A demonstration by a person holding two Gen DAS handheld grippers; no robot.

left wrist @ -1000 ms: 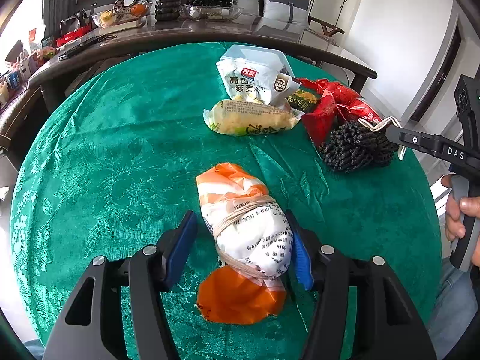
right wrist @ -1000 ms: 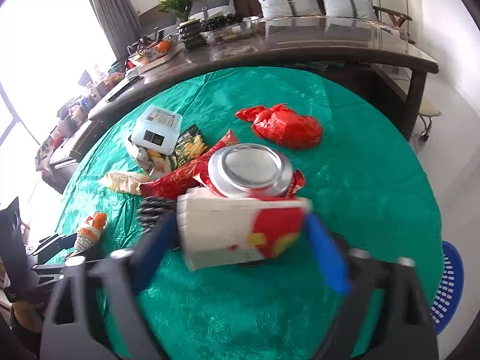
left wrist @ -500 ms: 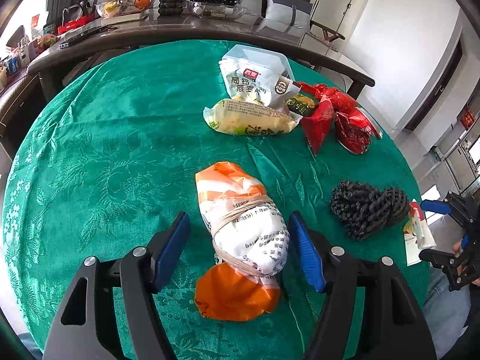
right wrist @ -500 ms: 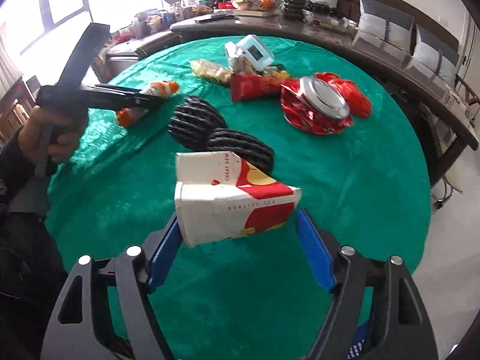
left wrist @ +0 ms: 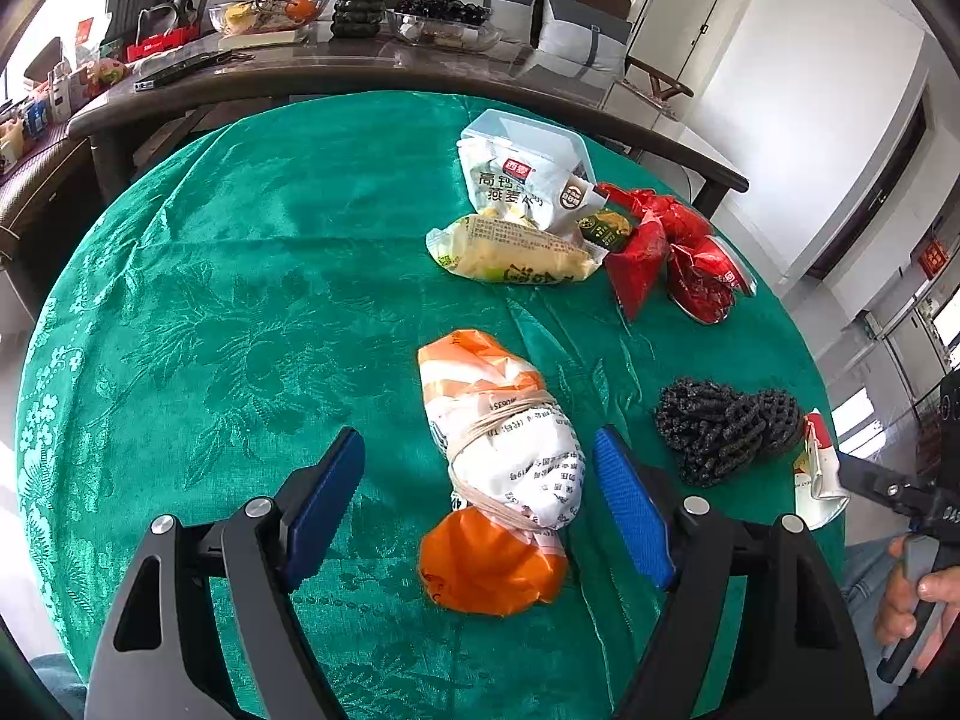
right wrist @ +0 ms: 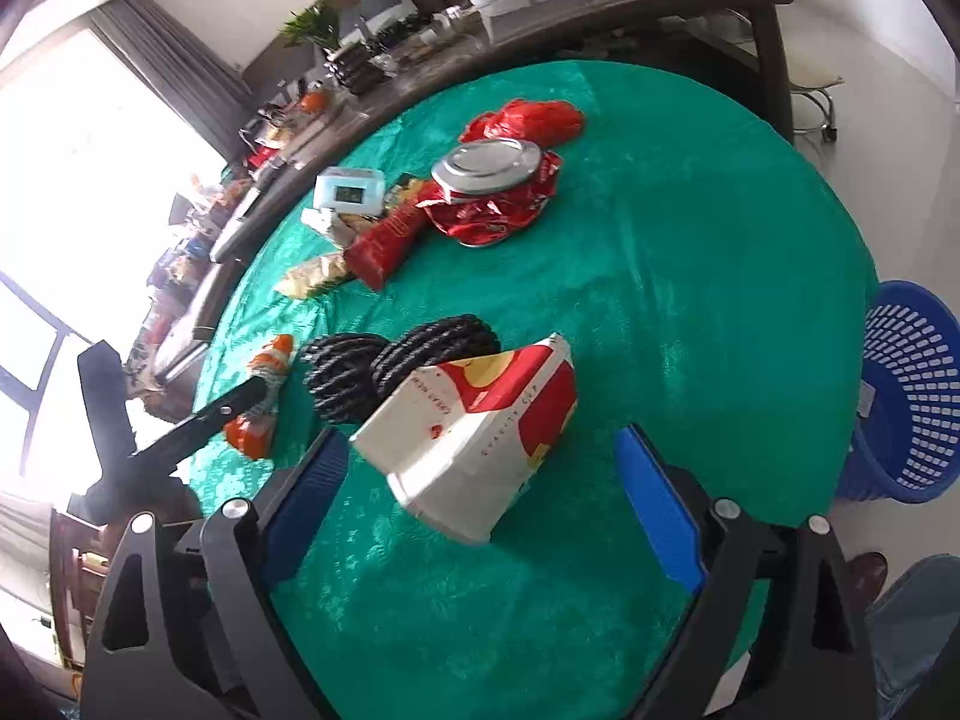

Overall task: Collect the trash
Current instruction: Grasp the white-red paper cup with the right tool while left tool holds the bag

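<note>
Trash spread on a round table with a green cloth (left wrist: 240, 276), seen from each wrist in turn.

Left wrist view: the left gripper (left wrist: 480, 510) is released, its jaws just opened further, and the orange-and-white bundle (left wrist: 498, 468) is seen lying between the blue pads, untouched. Black mesh (left wrist: 726, 429) lies at 3 o'clock. Right wrist view: the right gripper (right wrist: 480, 495) is likewise released, jaws just widened; the crushed paper cup (right wrist: 474, 432) rests between them at 12 o'clock, and a blue basket (right wrist: 906, 396) stands at 3 o'clock.

Your round counter (left wrist: 240, 252) wears a green patterned cloth. Behind it you have a long dark sideboard (left wrist: 384, 69), grey sofa cushions (left wrist: 576, 36), white walls (left wrist: 798, 90), and bright windows (right wrist: 90, 180) with grey curtains (right wrist: 174, 66).
</note>
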